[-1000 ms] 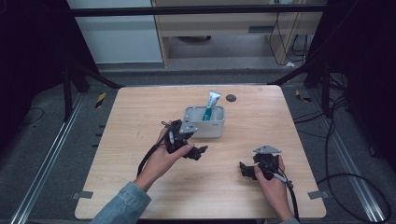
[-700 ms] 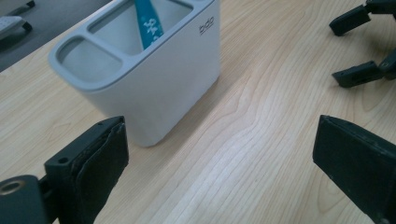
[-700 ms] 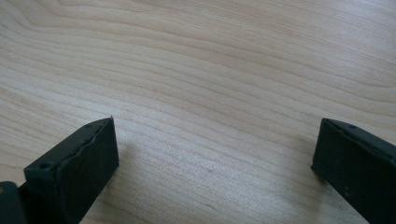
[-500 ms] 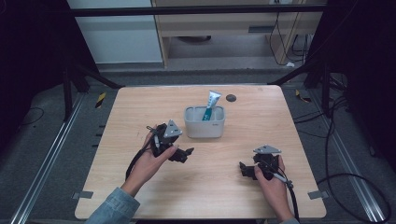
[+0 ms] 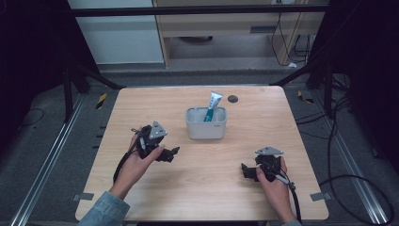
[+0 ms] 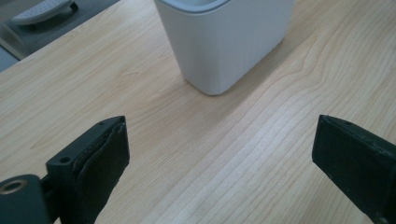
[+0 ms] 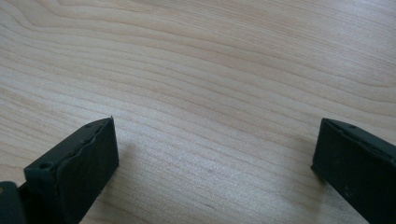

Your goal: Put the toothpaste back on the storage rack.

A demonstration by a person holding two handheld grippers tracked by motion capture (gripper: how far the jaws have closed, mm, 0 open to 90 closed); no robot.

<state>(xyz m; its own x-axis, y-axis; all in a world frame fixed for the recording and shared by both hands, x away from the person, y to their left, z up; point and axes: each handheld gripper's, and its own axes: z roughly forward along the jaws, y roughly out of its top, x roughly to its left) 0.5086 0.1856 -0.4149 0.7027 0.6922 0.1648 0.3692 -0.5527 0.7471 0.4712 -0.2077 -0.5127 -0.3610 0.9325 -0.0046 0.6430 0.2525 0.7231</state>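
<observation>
My high view looks forward and down over the whole table (image 5: 197, 188). My left gripper view sits low, close on the white bin (image 6: 224, 42), which the high view shares; my right gripper view skims bare wood.

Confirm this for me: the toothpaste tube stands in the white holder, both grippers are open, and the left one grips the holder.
Not quite. The left gripper grips nothing: the left gripper view shows its fingers spread over bare table, short of the white holder. The toothpaste tube and the open right gripper are right.
</observation>
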